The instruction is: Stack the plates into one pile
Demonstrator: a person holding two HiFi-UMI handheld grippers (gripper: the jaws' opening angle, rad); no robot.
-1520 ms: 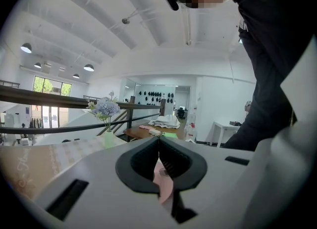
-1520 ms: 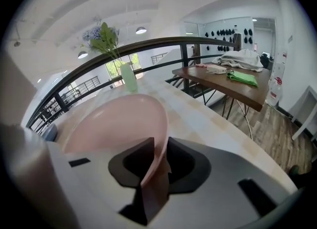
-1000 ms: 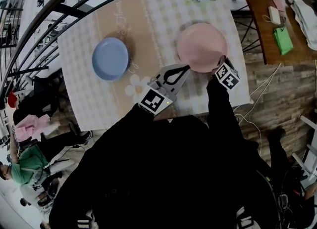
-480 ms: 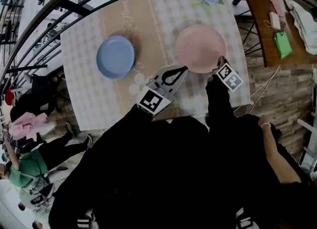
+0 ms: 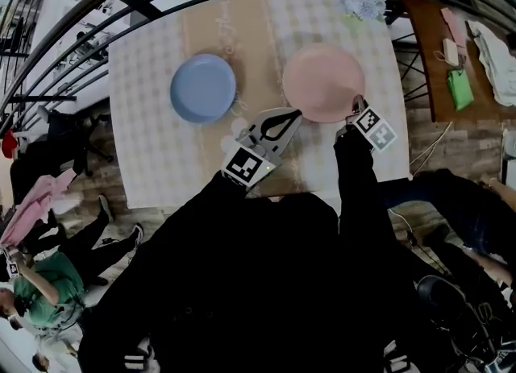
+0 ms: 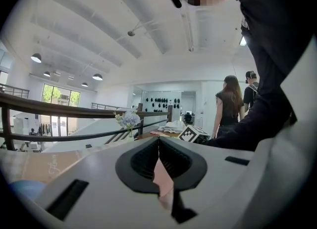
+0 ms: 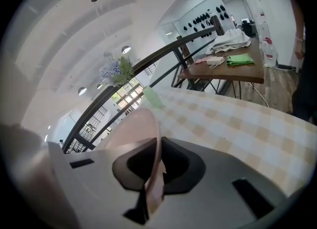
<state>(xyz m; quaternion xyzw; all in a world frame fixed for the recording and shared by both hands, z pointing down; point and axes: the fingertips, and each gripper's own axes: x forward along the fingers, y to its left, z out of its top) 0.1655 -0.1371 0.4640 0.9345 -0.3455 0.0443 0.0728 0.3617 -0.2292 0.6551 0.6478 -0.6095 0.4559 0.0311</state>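
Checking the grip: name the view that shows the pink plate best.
Head view: the pink plate shows whole, from above. The left gripper view shows only a sliver of its rim between the jaws; the right gripper view shows its rim clamped and part of its surface.

Bright, even daylight, no hard shadows. Head view: heavy fisheye, the railing bends along the top and the corners go dark. The tablecloth is evenly lit. The black sleeves in the lower half lose all detail. Left gripper view: windows at the left blow out, round ceiling lamps glow, and a black vignette rings the frame. Right gripper view: hazy and washed out at upper left. The pink plate rim near the lens is soft; the tablecloth at right is sharper.
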